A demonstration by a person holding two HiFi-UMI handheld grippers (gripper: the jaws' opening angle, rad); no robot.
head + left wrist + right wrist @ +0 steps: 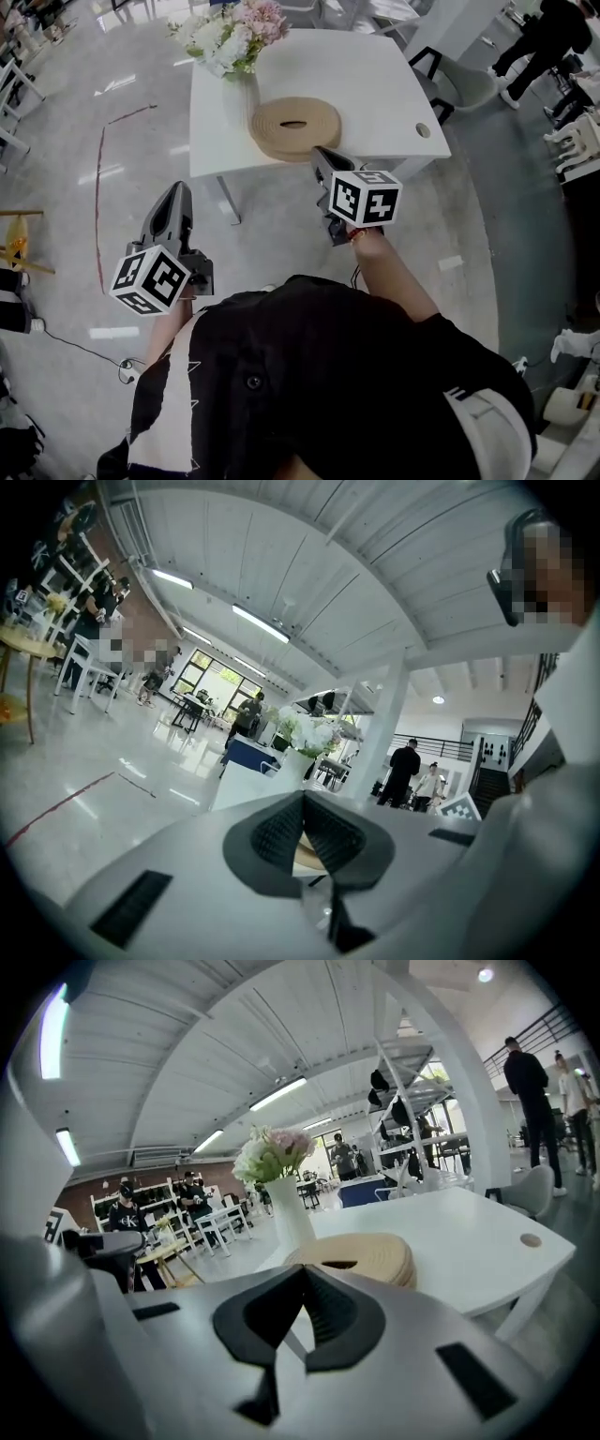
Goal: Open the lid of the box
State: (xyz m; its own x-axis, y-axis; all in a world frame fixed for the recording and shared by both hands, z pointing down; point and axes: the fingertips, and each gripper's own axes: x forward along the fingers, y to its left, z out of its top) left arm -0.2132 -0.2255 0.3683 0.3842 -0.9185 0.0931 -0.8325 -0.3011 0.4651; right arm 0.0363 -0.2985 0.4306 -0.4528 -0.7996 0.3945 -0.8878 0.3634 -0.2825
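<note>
evidently pre-approach: left gripper [176,190] and right gripper [322,153] both pinched closed, empty, poised short of the lidded round box [281,136] on the tabletop [394,84].

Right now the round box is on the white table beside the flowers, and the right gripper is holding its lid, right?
No. The right gripper view shows the right gripper shut and empty, short of the round box on the white table beside the flowers.

Ceiling strip lights [265,624] are shining brightly, glaring off the polished floor [112,84]; fisheye edges are bending and darkening.
</note>
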